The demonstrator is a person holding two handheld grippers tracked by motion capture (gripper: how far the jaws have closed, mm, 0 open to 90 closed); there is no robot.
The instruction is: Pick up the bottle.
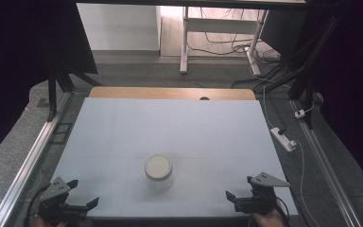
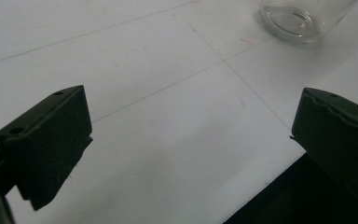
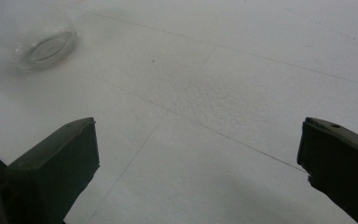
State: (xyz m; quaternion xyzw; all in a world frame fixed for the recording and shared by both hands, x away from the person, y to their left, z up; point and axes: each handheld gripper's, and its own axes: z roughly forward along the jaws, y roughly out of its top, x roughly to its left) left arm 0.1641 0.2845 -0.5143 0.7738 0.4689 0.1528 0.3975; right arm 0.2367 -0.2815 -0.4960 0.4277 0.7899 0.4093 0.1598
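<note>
**Waiting at the near edge, both grippers released, jar between them**

Starting from the near edge of the white table surface [image 1: 123, 127], the left black two-jaw gripper [image 1: 82, 195] sits at the near left corner and the right black two-jaw gripper [image 1: 238, 195] at the near right corner. Both are released: in each gripper view the two jaws stand wide apart with nothing between them but bare table. Neither one touches anything except maybe the table edge, which I cannot tell for sure.

A little farther in, about midway between the two grippers, stands the small clear glass jar with a pale cream lid [image 1: 158, 172]. It is upright and well apart from both tools. In the left gripper view its glass base [image 2: 303, 18] is seen at the upper right, and in the right gripper view the base [image 3: 42, 44] is at the upper left, so both tools are turned partly toward it.

Beyond the jar the table is bare up to a light wooden strip [image 1: 170, 93] at the far edge, and behind it a white desk frame [image 1: 217, 33] and cables on the floor.

My judgement is that the jar is what will be grasped. The risks: smooth round glass can slip or rotate between hard jaws if they close off-centre; a jaw arriving too low and fast can push the light jar over or slide it away; and a grip on the lid alone may let the body swing or drop if the lid is loose.
</note>
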